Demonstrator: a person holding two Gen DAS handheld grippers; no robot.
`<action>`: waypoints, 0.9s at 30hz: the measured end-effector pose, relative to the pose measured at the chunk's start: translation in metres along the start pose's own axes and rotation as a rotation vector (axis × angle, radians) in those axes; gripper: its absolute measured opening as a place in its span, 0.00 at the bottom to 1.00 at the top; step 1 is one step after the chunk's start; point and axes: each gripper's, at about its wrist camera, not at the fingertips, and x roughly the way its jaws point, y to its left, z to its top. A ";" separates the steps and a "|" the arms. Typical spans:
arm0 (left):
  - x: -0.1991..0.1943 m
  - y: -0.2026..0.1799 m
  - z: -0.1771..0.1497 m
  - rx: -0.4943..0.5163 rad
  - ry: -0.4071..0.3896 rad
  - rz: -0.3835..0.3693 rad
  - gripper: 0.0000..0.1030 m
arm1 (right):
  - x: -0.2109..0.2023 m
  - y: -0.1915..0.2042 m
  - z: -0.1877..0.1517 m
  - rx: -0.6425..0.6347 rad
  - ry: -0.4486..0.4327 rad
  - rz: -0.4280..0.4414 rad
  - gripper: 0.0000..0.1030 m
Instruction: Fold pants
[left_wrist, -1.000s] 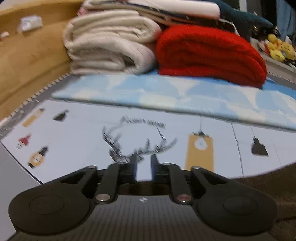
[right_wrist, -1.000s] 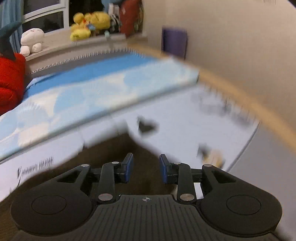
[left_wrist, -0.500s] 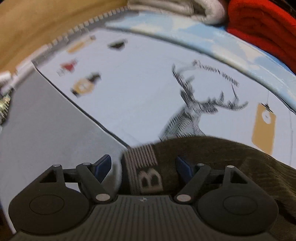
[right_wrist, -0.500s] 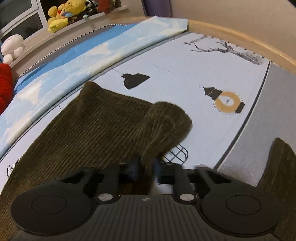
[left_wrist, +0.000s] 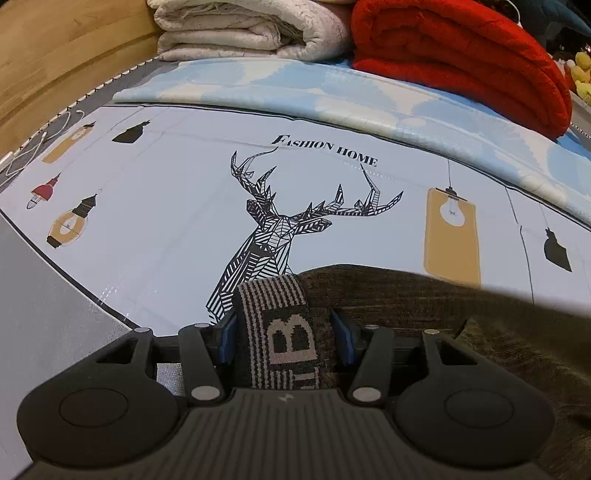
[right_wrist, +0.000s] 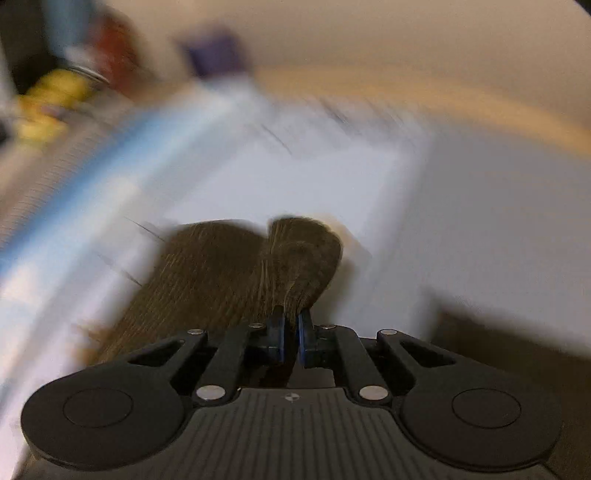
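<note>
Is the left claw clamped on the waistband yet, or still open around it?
Open. The left claw straddles the striped waistband of the pants; its jaws have just been closing, but a gap still shows beside the right pad.

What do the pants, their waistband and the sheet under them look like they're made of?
Pants: dark olive ribbed fabric, matte, likely corduroy or chenille going by the fine cords. Waistband: striped elastic knit with a woven-in letter B, lying between the left gripper's pads. Sheet: smooth, thin printed cloth, probably cotton or polyester; the weave is too fine to tell.
</note>
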 end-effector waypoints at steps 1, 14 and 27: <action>0.001 0.002 0.000 -0.013 0.004 -0.004 0.56 | 0.003 -0.003 0.001 0.003 -0.001 0.025 0.08; 0.000 0.007 0.006 -0.117 0.008 -0.030 0.57 | -0.010 0.032 0.017 -0.199 -0.103 -0.100 0.28; -0.003 0.015 0.011 -0.147 0.084 -0.040 0.64 | -0.030 0.206 -0.078 -0.339 0.151 0.446 0.58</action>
